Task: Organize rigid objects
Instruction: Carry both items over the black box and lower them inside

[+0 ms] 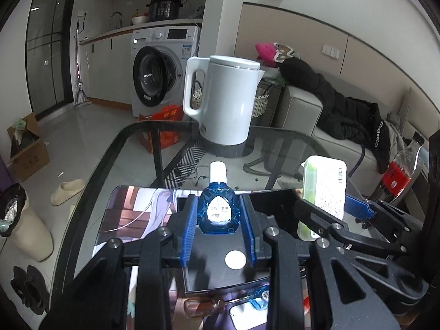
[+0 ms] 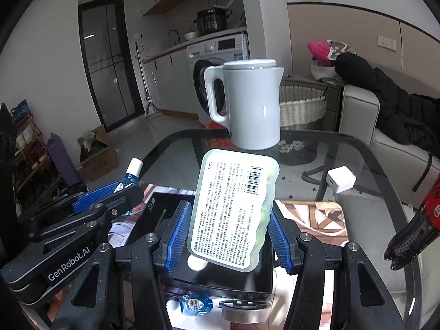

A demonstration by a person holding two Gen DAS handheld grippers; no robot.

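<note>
The left gripper (image 1: 220, 214) is clamped on a blue bottle (image 1: 217, 209), the right gripper (image 2: 228, 228) on a flat white pack (image 2: 233, 211), both over a black box (image 2: 220, 272). Beyond the fingers, a white kettle (image 1: 229, 101) stands on the glass table (image 1: 286, 140); a washing machine (image 1: 162, 68) stands behind.

A lived-in home is shown, an open room joining kitchen and sitting area. A front-loading washing machine (image 1: 162, 71) is built in under a kitchen counter (image 1: 143, 29), on which a pressure cooker (image 1: 164, 7) and a sink tap (image 1: 117, 16) are seen. A pale sofa (image 1: 324, 121) strewn with dark clothing (image 1: 338, 104) is placed along the wall. A wicker basket (image 2: 302, 107), a slipper (image 1: 67, 191), a cardboard box (image 1: 26, 148) and a mop (image 1: 79, 63) are found on the tiled floor (image 1: 90, 137). A white kettle (image 1: 231, 101) is set on the glass table (image 1: 132, 162).
</note>
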